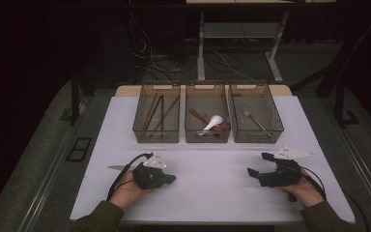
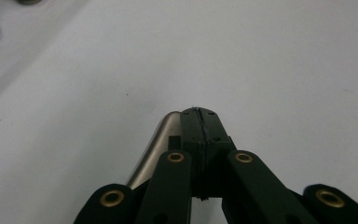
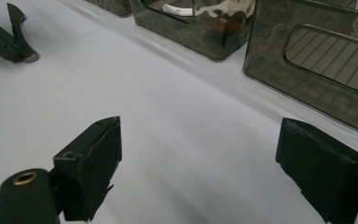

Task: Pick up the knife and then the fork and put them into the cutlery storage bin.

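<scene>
Left gripper (image 2: 199, 112), jaws pressed fully together, nothing visible between the pads. Table knife (image 2: 154, 149) flat on the white table (image 1: 212, 193), just beside and partly under the left jaw, long axis roughly along the jaws, blade trailing behind toward the table's left edge. Right gripper (image 3: 200, 123) wide open, empty, well apart. Nearer hand, by judgement: left.

Dim room, evenly lit white table, soft shadows, slight blur.

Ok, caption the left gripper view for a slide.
Left gripper, jaws shut on the handle of a metal utensil, above the white table.
</scene>
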Action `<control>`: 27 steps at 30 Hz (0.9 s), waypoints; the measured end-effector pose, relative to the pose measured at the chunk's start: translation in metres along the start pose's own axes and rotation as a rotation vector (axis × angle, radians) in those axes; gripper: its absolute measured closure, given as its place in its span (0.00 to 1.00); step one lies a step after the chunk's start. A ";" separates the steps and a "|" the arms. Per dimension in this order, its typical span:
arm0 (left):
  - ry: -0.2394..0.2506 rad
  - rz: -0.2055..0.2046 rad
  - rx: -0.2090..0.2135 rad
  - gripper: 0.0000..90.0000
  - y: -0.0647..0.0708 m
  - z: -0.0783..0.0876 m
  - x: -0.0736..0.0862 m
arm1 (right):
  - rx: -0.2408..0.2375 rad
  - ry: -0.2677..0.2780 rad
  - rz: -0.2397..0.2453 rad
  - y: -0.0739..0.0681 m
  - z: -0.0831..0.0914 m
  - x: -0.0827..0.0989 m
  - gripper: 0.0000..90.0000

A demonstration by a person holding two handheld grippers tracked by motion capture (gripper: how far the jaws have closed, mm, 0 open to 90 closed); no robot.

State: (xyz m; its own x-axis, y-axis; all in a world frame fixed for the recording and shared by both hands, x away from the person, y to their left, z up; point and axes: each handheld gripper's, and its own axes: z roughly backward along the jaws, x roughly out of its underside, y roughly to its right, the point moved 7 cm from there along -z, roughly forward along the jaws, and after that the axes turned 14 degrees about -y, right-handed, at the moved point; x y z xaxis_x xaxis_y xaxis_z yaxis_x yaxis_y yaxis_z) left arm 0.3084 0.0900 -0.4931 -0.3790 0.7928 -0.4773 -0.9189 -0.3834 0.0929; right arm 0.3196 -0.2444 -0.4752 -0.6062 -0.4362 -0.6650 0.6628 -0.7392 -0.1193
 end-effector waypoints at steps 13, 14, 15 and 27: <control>0.007 0.028 -0.102 0.99 -0.033 -0.009 -0.022 | -0.001 -0.005 0.005 0.000 -0.001 0.001 0.16; 0.011 0.041 -0.115 0.99 -0.037 -0.011 -0.024 | 0.001 -0.007 0.005 0.000 -0.001 0.001 0.16; 0.011 0.047 -0.125 0.99 -0.040 -0.011 -0.026 | 0.001 -0.008 0.009 0.000 -0.002 0.001 0.16; 0.093 0.086 -0.094 0.84 -0.052 0.016 -0.024 | -0.007 -0.020 0.021 -0.002 -0.003 0.002 0.16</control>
State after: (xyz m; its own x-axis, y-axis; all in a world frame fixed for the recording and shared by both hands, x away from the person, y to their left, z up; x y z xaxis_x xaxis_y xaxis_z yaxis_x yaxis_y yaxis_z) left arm 0.3632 0.0988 -0.4725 -0.4401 0.7095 -0.5504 -0.8676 -0.4940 0.0570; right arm 0.3184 -0.2421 -0.4785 -0.6005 -0.4621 -0.6526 0.6785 -0.7263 -0.1102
